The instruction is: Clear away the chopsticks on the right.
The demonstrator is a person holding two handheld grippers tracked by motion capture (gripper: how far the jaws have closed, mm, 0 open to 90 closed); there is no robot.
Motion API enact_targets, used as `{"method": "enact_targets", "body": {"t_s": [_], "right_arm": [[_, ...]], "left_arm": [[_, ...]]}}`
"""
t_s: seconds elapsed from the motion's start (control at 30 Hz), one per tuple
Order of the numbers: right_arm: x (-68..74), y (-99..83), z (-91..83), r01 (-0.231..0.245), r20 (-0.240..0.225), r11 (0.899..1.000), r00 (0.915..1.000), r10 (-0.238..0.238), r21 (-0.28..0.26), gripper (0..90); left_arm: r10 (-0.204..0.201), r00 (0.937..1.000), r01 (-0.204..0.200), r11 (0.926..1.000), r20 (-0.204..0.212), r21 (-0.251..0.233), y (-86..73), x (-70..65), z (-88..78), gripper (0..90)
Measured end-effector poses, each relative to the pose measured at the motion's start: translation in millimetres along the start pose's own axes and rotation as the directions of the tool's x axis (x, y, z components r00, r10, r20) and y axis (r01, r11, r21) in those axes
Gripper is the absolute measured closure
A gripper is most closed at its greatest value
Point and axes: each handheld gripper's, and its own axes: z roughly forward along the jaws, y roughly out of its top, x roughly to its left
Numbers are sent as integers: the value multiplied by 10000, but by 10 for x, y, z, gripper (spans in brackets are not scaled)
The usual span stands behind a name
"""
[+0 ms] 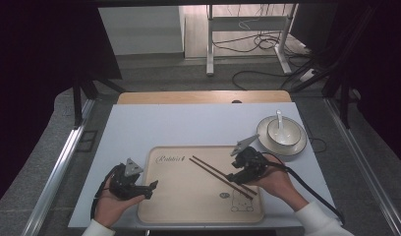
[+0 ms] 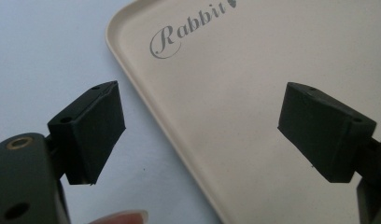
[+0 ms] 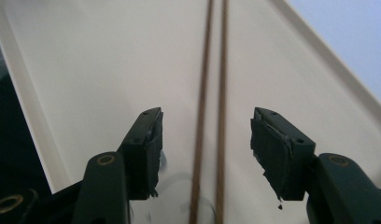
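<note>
At the left of the high view, the left gripper (image 1: 150, 187) rests in the person's left hand (image 1: 112, 201) at the left edge of the beige tray (image 1: 174, 209). In the left gripper view its two black jaws stand wide apart with nothing between them: one jaw is over the pale blue mat (image 2: 44, 51), the other over the tray (image 2: 216, 98), and the tray's rim runs between them. The grey word "Rabbit" (image 2: 191, 28) is printed on the tray just beyond the jaws.

Near the middle of the tray lie two brown chopsticks (image 1: 219, 175), side by side and flat, running diagonally from the upper left to the lower right. A small drawing (image 1: 240, 202) is printed near their lower end; it is perhaps a bear, but the view is too small to be sure.

To the right, the right gripper (image 1: 233, 178) is held in the right hand (image 1: 277, 183) over the lower part of the chopsticks. In the right gripper view its jaws are moderately open, and the chopsticks (image 3: 212, 116) pass between them without touching either pad.

Further right, off the tray, a white bowl (image 1: 283, 132) with a white spoon (image 1: 279, 119) stands on a plate (image 1: 282, 147) on the mat.
</note>
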Motion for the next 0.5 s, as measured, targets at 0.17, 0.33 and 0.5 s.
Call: {"method": "enact_targets", "body": {"t_s": [0.17,0.33,0.5], "right_arm": [[74,341,276,380,-815,9991,9959,-393,-182,652],[42,541,562,349,-1450,9993,9889,-328,115,886],[6,665,857,288,-1528,9981,9880,-202,547,890]], "left_arm": [[-23,10000,23,10000,-10,-4,-10,10,-7,144],[-29,10000,29,10000,-4,-23,-14,14,-6,145],[-27,10000,27,10000,-12,-27,-17,16,-10,147]]}}
